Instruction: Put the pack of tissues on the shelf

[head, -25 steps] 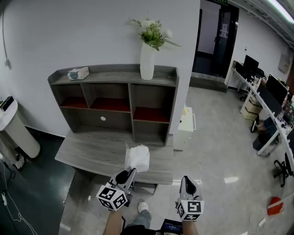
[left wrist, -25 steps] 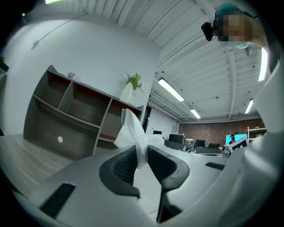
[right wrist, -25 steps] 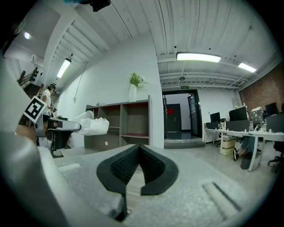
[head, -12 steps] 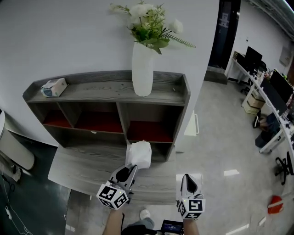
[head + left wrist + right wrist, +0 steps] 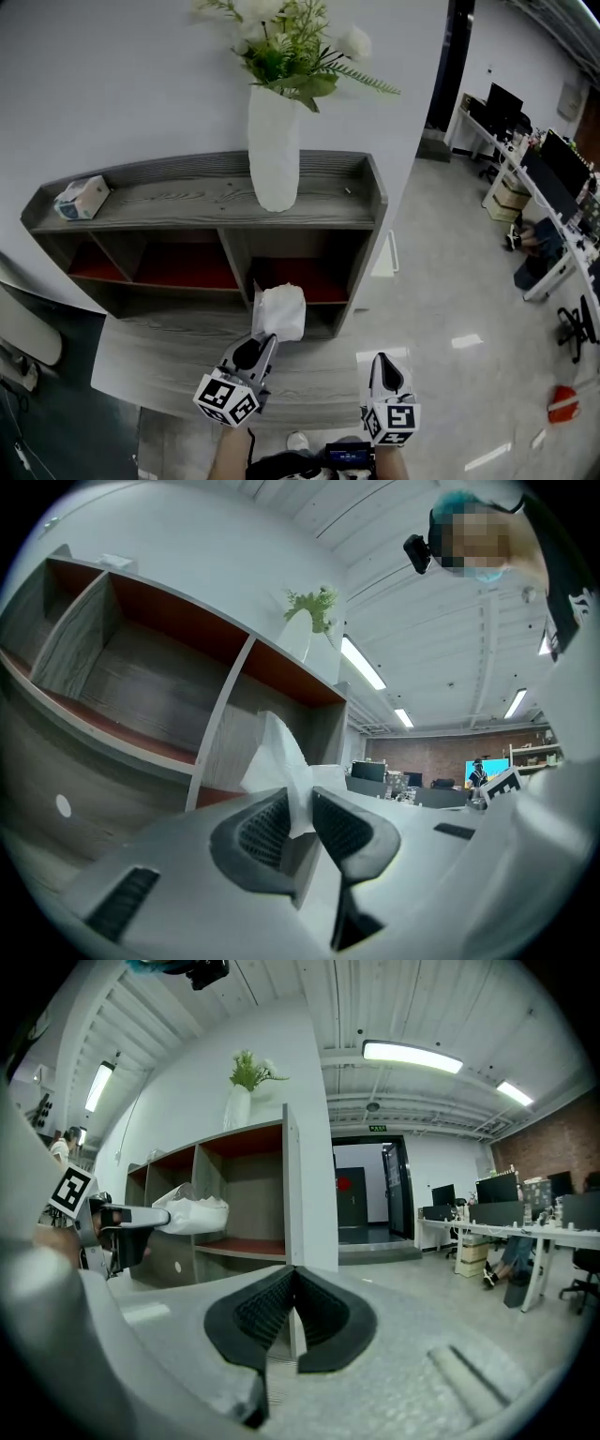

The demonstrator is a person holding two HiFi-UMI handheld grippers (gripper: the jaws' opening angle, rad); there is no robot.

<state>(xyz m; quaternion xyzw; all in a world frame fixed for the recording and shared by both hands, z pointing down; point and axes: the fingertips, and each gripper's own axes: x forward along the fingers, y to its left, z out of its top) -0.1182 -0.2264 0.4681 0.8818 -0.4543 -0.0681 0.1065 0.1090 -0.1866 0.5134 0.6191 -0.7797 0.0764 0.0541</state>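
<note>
The white pack of tissues [image 5: 279, 312] hangs in front of the grey shelf unit [image 5: 356, 202], level with its lower right compartment. My left gripper [image 5: 259, 345] is shut on the pack's near edge. In the left gripper view the wrapper [image 5: 279, 761] is pinched between the two pads, with the shelf's compartments right behind it. My right gripper [image 5: 382, 367] is held low to the right, jaws shut and empty. In the right gripper view the pack [image 5: 192, 1214] shows at the left, in front of the shelf.
A white vase with flowers [image 5: 274, 159] stands on the shelf top, and a tissue box [image 5: 80, 198] lies at its left end. A grey desk surface [image 5: 169, 366] runs under the shelf. Office desks and chairs [image 5: 539, 206] fill the right side.
The view has moved closer to the shelf, which now looms larger. The left gripper still holds the pack, now nearer the lower right compartment. The right gripper has kept its place.
</note>
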